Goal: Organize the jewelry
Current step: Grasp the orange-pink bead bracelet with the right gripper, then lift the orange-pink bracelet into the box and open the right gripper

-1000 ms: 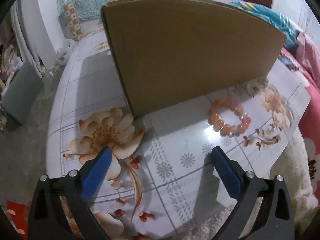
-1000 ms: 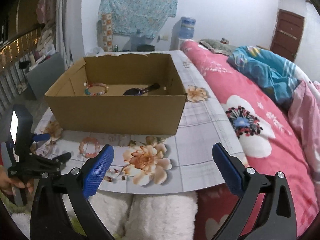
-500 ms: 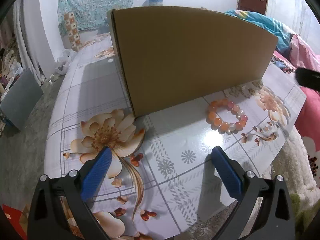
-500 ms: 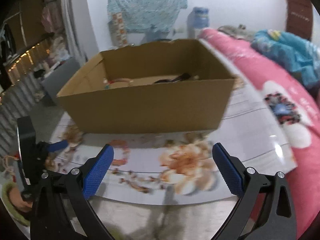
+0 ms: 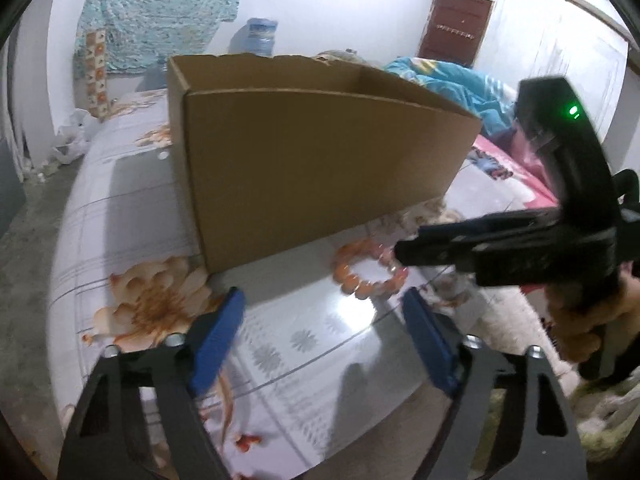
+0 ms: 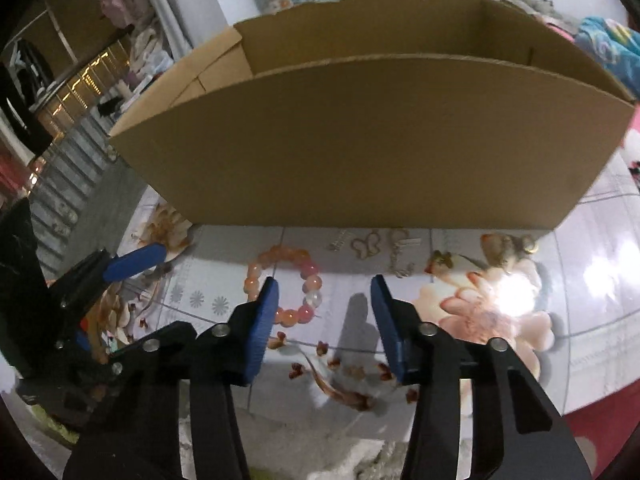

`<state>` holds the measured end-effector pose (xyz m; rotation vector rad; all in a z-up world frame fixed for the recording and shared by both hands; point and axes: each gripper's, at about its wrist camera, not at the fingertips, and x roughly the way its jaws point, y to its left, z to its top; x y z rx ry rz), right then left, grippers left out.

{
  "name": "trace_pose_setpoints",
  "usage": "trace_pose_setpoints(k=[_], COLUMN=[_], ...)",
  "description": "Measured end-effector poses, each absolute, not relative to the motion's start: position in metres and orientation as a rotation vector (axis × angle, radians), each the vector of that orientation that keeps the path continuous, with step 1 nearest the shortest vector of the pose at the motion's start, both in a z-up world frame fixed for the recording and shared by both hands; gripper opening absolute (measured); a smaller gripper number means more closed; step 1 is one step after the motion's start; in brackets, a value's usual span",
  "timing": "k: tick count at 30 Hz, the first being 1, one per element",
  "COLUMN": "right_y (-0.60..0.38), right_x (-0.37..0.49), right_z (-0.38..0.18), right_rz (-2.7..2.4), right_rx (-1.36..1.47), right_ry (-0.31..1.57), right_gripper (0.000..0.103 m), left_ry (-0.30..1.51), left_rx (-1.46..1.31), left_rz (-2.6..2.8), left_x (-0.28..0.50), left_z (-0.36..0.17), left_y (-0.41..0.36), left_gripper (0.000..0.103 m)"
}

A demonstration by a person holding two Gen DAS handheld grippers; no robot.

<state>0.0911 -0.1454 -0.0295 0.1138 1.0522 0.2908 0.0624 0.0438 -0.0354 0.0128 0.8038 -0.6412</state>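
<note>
An orange and pink bead bracelet point(image 6: 298, 268) lies on the floral table in front of a brown cardboard box point(image 6: 372, 140); it also shows in the left wrist view point(image 5: 362, 286). My right gripper point(image 6: 324, 292) is open just above the table, its left finger over the bracelet's near edge. In the left wrist view the right gripper point(image 5: 404, 254) comes in from the right, its tip at the bracelet. My left gripper point(image 5: 324, 308) is open and empty, a little back from the bracelet. The box point(image 5: 320, 164) hides its contents.
Thin metal jewelry pieces point(image 6: 374, 246) lie on the table against the box's front wall. The table's near edge point(image 6: 360, 428) meets a white fluffy rug. A pink bed point(image 5: 516, 176) lies to the right, and a water jug point(image 5: 260, 38) stands behind the box.
My right gripper has swung left and down to the bracelet, and its jaws have narrowed. It now shows in the left wrist view. My left gripper has risen and pulled back a little.
</note>
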Motion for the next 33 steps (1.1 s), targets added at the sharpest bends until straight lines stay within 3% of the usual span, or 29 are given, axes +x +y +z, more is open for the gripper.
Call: trace_pose_setpoints(k=[4,9,18,27,33], right_y=[-0.144,-0.139,-0.131,-0.138,-0.146], right_x=[0.094,0.094,0.082,0.089,0.089], right_z=[-0.034,-0.034,-0.032,-0.036,-0.035], right_rz=[0.303,0.315,0.343,0.36,0.368], right_rx=[0.11,0.086,0.056,0.075,0.111], right_ry=[1.077,1.09,1.1,1.089,1.078], right_gripper=[0.028,0.008,0.007,0.007,0.007], left_ry=[0.835,0.873,0.937,0.965,1.009], left_rx=[-0.012,-0.012,0.034,0.048,0.027], left_rz=[-0.671,-0.701,-0.727,-0.697,-0.686], left_x=[0.074,0.084,0.089,0.097,0.104], left_z=[-0.037,-0.041,-0.045,-0.046,-0.044], left_y=[0.037,0.024,0.007,0.002,0.003], left_gripper=[0.054,0.036,0.033,0.023,0.023])
